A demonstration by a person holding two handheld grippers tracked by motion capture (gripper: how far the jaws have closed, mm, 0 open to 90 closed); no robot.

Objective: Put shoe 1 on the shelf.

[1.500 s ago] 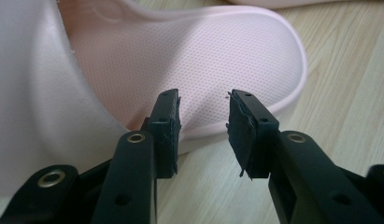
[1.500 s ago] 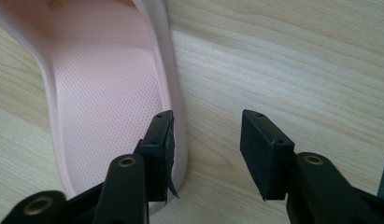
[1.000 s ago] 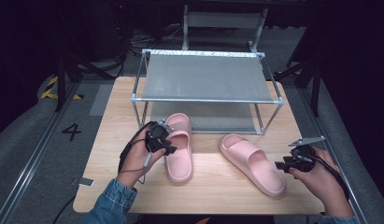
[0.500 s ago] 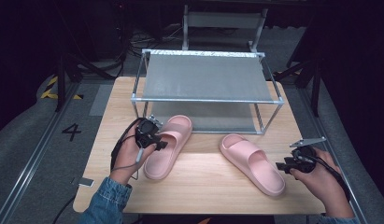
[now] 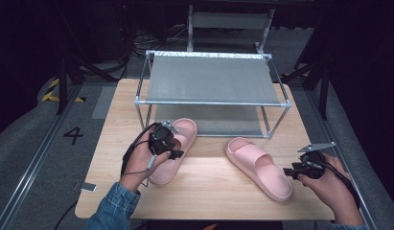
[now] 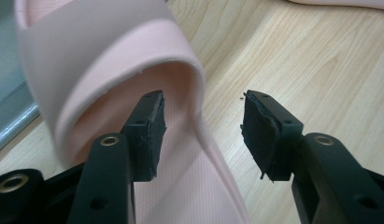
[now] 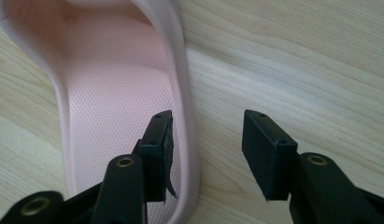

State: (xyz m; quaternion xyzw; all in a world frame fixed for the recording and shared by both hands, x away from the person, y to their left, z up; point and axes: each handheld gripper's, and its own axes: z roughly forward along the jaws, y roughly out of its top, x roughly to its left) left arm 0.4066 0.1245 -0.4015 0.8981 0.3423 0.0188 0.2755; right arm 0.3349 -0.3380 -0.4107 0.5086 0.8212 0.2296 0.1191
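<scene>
In the high view our left hand is covering the left tool (image 5: 173,149) and the middle of the left soft pink foam slipper (image 5: 174,152), lying angled on the light wooden counter (image 5: 209,187) before the grey metal-framed shelf rack (image 5: 211,79). The left tool's view is showing its jaws, just opening, straddling the slipper's side wall untouched (pads clear). The right tool (image 5: 289,171), likewise open, is straddling the right pink slipper's (image 5: 259,166) heel rim.

There are two pink slippers (image 5: 174,149) (image 5: 260,166), one metal rack (image 5: 211,79) with two shelves, two claws (image 5: 171,143) (image 5: 291,171), and maybe one chair (image 5: 230,21) behind the bench (image 5: 209,191).
</scene>
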